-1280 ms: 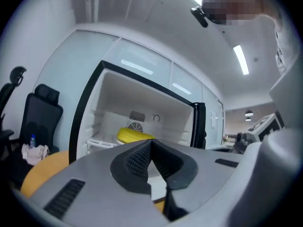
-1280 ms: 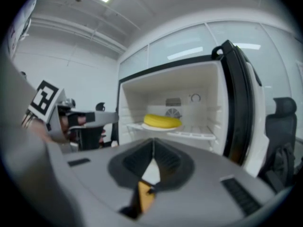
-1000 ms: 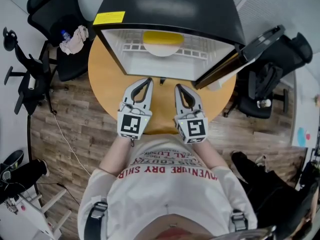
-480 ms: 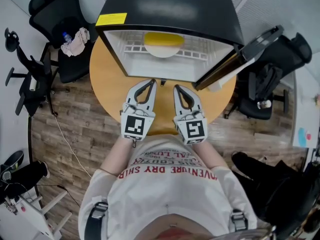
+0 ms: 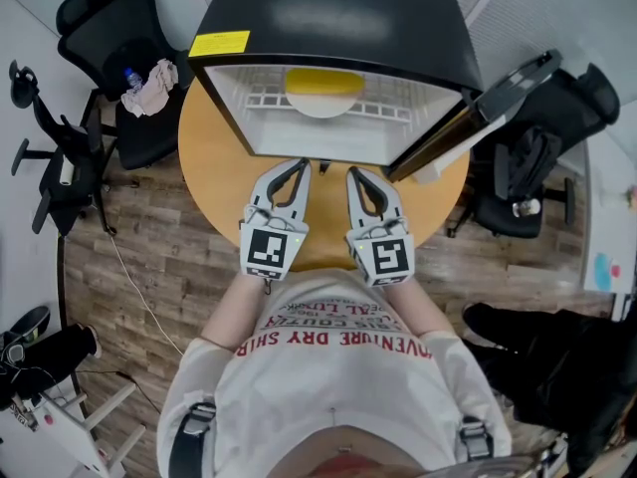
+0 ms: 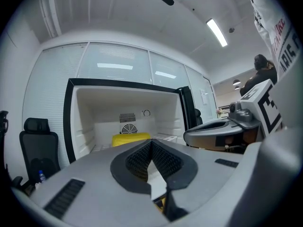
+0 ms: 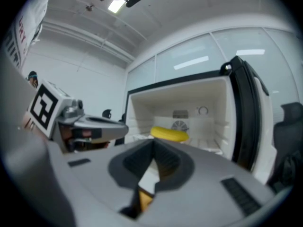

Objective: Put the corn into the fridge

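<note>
The yellow corn point(image 5: 324, 81) lies on a white plate point(image 5: 323, 105) on the wire shelf inside the open black mini fridge point(image 5: 225, 96). Its door point(image 5: 478, 118) swings out to the right. Both grippers hover side by side over the round wooden table point(image 5: 214, 177), just in front of the fridge opening. My left gripper point(image 5: 302, 164) is shut with nothing in it, and so is my right gripper point(image 5: 352, 174). In the left gripper view the corn point(image 6: 131, 139) shows beyond the closed tips point(image 6: 151, 142). The right gripper view has the corn point(image 7: 169, 134) past its tips point(image 7: 153, 143).
Black office chairs stand at the left point(image 5: 109, 28) and right point(image 5: 537, 157) of the table. A crumpled cloth point(image 5: 151, 88) and a bottle lie on the left chair. A thin cable point(image 5: 129, 277) runs over the wooden floor.
</note>
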A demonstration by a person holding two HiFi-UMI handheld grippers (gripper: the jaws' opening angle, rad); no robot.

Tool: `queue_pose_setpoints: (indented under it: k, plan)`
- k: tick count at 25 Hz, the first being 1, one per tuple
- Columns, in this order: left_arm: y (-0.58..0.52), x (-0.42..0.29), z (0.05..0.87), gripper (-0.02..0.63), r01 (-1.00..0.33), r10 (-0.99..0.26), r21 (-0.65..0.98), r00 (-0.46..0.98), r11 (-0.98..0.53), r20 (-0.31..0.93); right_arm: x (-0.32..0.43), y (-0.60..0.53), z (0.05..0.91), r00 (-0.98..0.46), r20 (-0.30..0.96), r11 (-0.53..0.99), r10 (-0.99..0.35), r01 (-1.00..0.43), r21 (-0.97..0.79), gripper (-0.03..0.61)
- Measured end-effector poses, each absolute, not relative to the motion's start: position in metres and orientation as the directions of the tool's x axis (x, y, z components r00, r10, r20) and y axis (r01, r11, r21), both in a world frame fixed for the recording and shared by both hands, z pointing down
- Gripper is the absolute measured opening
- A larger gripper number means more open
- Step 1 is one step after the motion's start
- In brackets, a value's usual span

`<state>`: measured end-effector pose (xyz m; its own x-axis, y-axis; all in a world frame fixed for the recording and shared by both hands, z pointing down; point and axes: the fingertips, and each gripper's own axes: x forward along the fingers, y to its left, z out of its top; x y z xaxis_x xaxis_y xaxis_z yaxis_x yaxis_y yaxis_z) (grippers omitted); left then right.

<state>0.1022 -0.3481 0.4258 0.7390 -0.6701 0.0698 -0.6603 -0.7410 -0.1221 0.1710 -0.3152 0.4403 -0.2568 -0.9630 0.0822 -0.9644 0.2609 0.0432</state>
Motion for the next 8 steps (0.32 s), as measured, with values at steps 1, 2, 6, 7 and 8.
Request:
queue_pose_setpoints:
  k: [1,2,6,7,8]
  plan:
    - [-0.3487,0.1024,0.4257,0.028,-0.661,-0.67,-0.118,0.739,-0.741,0.07,0.1715,-0.3159,0.4399,-0.258,0.08,0.262,-0.963,-0.964,0.044,0.029]
    - [-0.3494,0.1025,0.4255,0.028,-0.662,-0.671,-0.114,0.739,-0.741,0.07,0.1716,-0.3166,0.4396,-0.259,0.079,0.263,-0.963,-0.964,0.045,0.029]
    - [-0.3524,0.1018,0.4248,0.028,-0.665,-0.673,-0.109,0.736,-0.739,0.069,0.1717,-0.3191,0.439,-0.26,0.08,0.265,-0.962,-0.963,0.046,0.029]
    - [-0.3531,0.1017,0.4246,0.028,-0.665,-0.673,-0.109,0.736,-0.739,0.069,0.1718,-0.3198,0.4388,-0.26,0.079,0.264,-0.962,-0.963,0.047,0.029]
    - [-0.3538,0.1016,0.4245,0.028,-0.666,-0.674,-0.108,0.736,-0.738,0.07,0.1719,-0.3205,0.4385,-0.26,0.079,0.264,-0.962,-0.963,0.048,0.028]
